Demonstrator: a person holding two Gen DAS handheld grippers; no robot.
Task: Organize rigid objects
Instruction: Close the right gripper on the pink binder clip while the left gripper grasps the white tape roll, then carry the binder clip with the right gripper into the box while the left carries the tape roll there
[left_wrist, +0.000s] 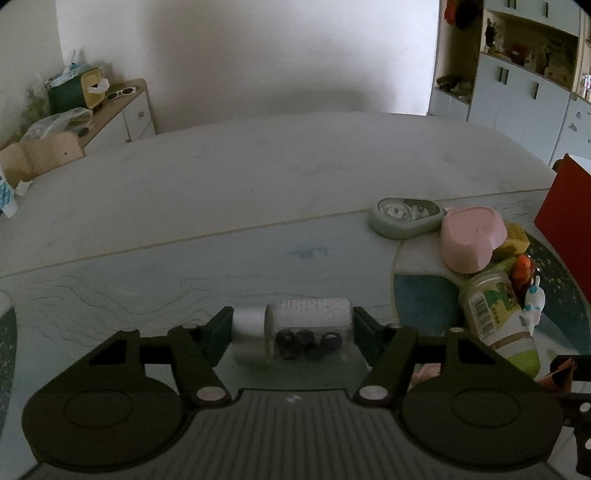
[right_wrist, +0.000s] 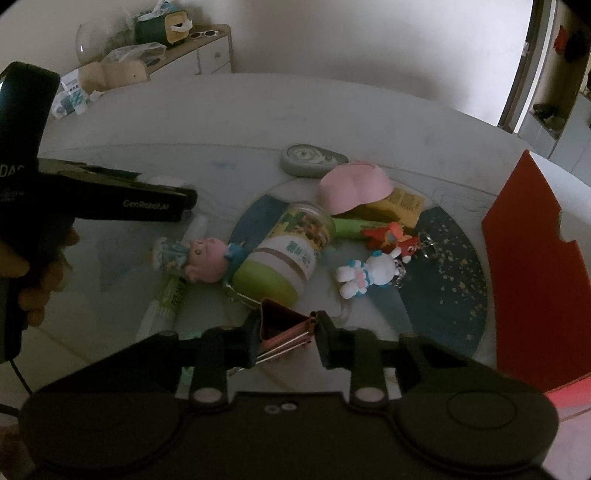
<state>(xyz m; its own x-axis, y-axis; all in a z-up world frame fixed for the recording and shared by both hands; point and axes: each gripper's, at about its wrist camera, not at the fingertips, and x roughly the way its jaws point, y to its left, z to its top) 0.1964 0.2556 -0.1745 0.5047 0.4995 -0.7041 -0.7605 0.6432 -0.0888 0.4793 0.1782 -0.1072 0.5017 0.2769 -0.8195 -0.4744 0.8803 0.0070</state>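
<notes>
My right gripper (right_wrist: 284, 338) clamped on pink binder clip (right_wrist: 282, 325); left gripper (left_wrist: 291, 328) straddling clear bottle (left_wrist: 295, 334), pads not pressing. Risk: round bottle rolls, clip twists out.

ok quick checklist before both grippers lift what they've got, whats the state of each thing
1. Left gripper around the clear bottle: the bottle lies between the fingers, with the left finger at its white cap. Contact on the right side: cannot tell.
2. Right gripper on the pink binder clip: fingers press both sides. Ok.
3. Clip's wire handles free of the keyring beside it: cannot tell.
4. Path above the clip clear of the green-lidded jar: the jar lies just beyond the fingertips. Ok, but tight.
5. Red box open for a drop: it stands to the right, inside hidden. Cannot tell.
</notes>
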